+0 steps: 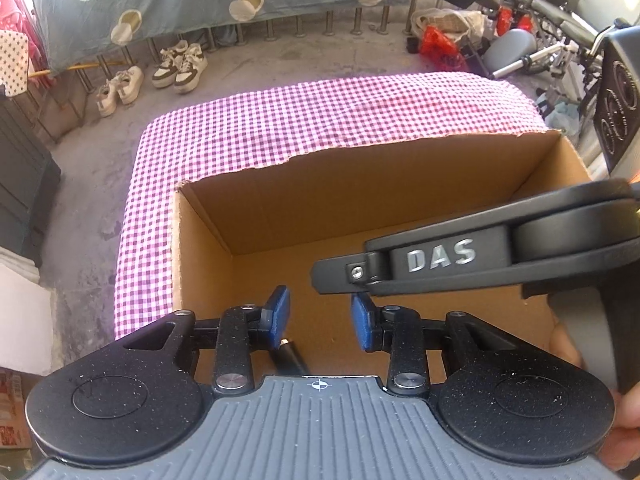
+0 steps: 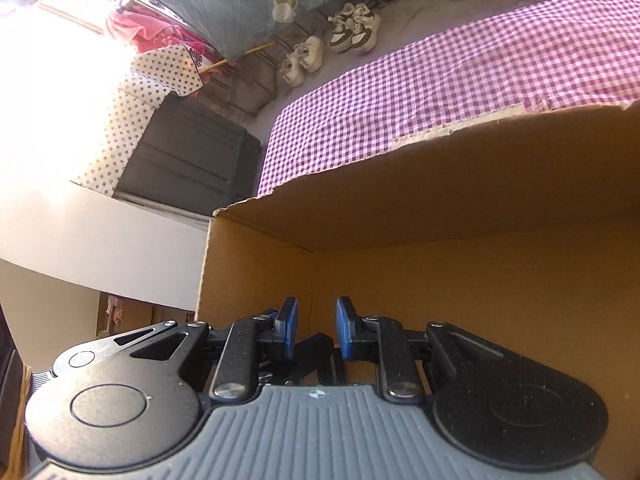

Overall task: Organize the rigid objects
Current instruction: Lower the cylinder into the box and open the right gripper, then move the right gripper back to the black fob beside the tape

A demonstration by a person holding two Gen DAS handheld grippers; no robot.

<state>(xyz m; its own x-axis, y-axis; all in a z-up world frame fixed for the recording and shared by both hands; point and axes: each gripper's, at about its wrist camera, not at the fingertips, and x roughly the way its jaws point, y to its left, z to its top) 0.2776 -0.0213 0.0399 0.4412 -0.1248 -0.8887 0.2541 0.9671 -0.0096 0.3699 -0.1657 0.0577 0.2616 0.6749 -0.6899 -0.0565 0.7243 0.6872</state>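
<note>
An open cardboard box [image 1: 280,208] stands on a purple-checked cloth [image 1: 320,120]. My left gripper [image 1: 319,318] points down into the box with its blue pads apart and bare cardboard showing between them. A black rod-like thing [image 1: 291,356] with a metal tip lies low beside the left pad and does not reach the other pad. My right gripper [image 1: 320,280] reaches in from the right, just above the left one's right pad. In the right wrist view the right gripper [image 2: 317,328] is inside the box [image 2: 440,200], its pads shut on a dark angular object [image 2: 316,346].
The cloth-covered table [image 2: 440,80] stretches beyond the box. Two pairs of shoes [image 1: 160,76] sit on the concrete floor by a railing. A wheelchair [image 1: 552,12] and a black speaker [image 1: 618,100] stand at the right, a dark cabinet [image 2: 188,160] at the left. A hand [image 1: 568,344] grips the right tool's handle.
</note>
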